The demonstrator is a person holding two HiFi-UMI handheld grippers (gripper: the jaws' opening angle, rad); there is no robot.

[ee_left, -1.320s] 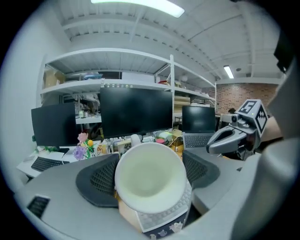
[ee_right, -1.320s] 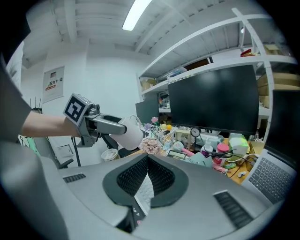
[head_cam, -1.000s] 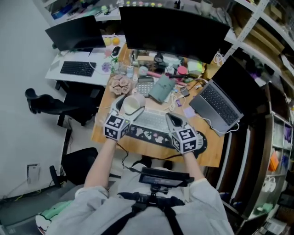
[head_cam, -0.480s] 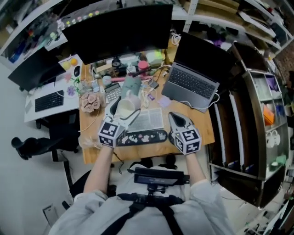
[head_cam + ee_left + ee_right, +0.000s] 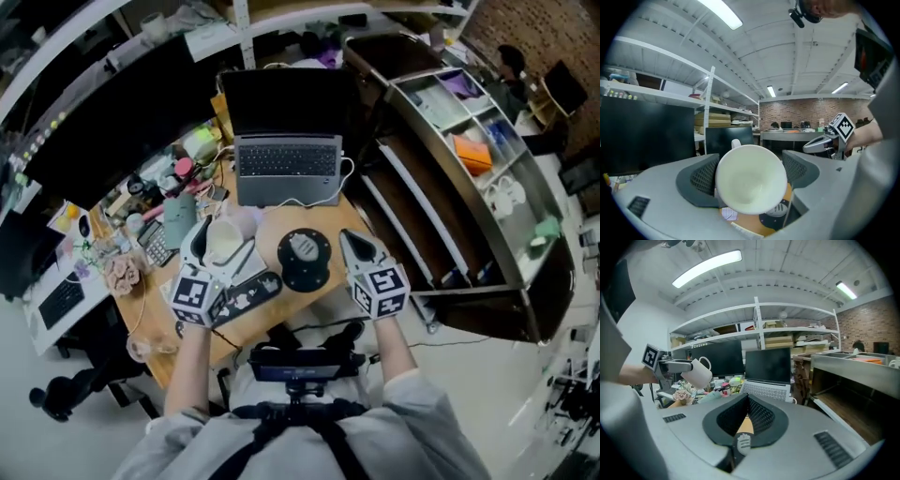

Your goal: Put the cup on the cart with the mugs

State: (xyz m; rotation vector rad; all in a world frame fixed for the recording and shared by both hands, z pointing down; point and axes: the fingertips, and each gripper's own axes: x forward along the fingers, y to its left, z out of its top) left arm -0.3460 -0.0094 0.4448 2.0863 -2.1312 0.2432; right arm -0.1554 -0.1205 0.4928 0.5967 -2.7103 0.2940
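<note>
Left gripper view: left claw (image 5: 751,176) is spread wide and grasping the white cup (image 5: 749,187) by its sides. The cup is tilted with its mouth towards the camera, and it's empty, just bare white inside. Its handle (image 5: 736,143) peeks over the far rim.

Right gripper view: right claw (image 5: 746,399) is clenched, jaws together at the tips, with nothing between them.

Head view: the cup is held up above the wooden counter (image 5: 267,225), near a laptop (image 5: 286,159) and a black disc (image 5: 305,260). The cart (image 5: 511,248) stands off to the right, well apart from the cup. Its top tray is split into compartments, with white mugs (image 5: 507,195) in one, an orange item (image 5: 472,152) in another and something green (image 5: 547,228) further along.
</note>
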